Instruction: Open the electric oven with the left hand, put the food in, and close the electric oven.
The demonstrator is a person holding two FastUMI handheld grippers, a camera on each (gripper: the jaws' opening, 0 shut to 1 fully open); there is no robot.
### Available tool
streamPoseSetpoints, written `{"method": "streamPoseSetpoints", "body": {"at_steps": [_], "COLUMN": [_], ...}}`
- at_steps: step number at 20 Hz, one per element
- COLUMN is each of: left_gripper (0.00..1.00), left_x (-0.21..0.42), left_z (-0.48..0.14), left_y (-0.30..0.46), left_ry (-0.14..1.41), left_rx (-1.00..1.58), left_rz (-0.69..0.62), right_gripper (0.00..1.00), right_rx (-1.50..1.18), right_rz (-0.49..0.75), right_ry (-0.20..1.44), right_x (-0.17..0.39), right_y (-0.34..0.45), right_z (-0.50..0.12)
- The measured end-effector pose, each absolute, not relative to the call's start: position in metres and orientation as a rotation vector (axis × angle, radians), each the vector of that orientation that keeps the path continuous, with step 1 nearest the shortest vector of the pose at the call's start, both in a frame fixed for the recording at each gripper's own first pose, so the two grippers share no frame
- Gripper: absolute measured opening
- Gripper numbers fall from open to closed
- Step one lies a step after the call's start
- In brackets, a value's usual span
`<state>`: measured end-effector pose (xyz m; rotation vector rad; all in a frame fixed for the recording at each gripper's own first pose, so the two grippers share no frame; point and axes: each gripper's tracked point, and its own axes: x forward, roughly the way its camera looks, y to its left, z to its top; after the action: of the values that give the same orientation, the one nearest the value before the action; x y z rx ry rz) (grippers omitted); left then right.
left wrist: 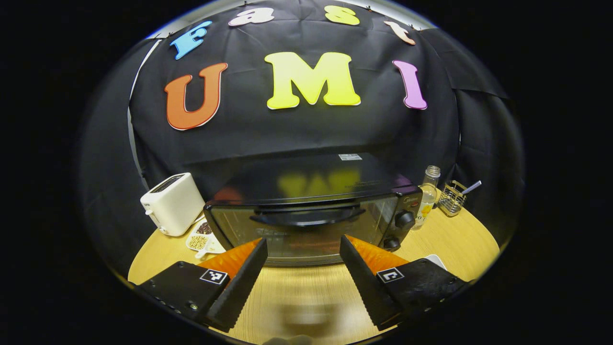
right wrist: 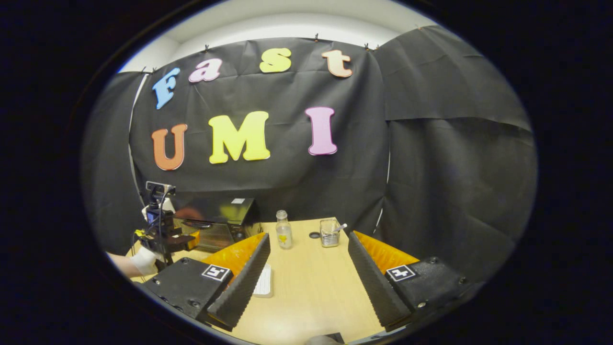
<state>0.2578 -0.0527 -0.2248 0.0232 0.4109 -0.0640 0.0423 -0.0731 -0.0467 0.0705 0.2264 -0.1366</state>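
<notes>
Left tongs: left tongs (left wrist: 303,249) released, fingers spread wide, gripping nothing, low over the tabletop (left wrist: 306,292).
Oven: electric oven (left wrist: 311,211) straight ahead of the left tongs, near them but apart, door shut, curved handle (left wrist: 306,218) across the door's top, two knobs (left wrist: 404,219) at its right.
Right tongs: right tongs (right wrist: 309,249) released, holding nothing; oven far off to their left.
Hand: white-gloved hand (right wrist: 143,261) holds the left tongs level before the oven.
Beside oven: white toaster (left wrist: 172,203), glass bottle (left wrist: 428,194), wire basket (left wrist: 452,197).
Writing: oven's badge too small to read.
</notes>
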Motion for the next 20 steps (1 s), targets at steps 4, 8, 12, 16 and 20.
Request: {"method": "streamPoseSetpoints", "body": {"at_steps": [4,8,12,16,20], "left_gripper": [0.97,0.97,0.97,0.97,0.97], "left_x": [0.249,0.243,0.227,0.187,0.119], "left_z": [-0.229,-0.229,-0.206,-0.138,-0.062], "left_y": [-0.052,-0.054,-0.054,-0.049,-0.038], "left_ry": [0.418,0.422,0.393,0.281,0.151], "left_rx": [0.031,0.027,0.028,0.007,-0.009], "left_rz": [-0.066,-0.073,-0.090,-0.068,-0.024], "right_gripper": [1.00,1.00,1.00,1.00,1.00], "right_rx": [0.069,0.072,0.076,0.069,0.058], "right_rz": [-0.135,-0.133,-0.112,-0.043,0.014], "right_ry": [0.231,0.237,0.214,0.163,0.121], "right_x": [0.041,0.037,0.031,0.026,0.011], "right_y": [-0.073,-0.069,-0.062,-0.053,-0.058], "right_z": [-0.048,-0.051,-0.045,-0.031,-0.022]}}
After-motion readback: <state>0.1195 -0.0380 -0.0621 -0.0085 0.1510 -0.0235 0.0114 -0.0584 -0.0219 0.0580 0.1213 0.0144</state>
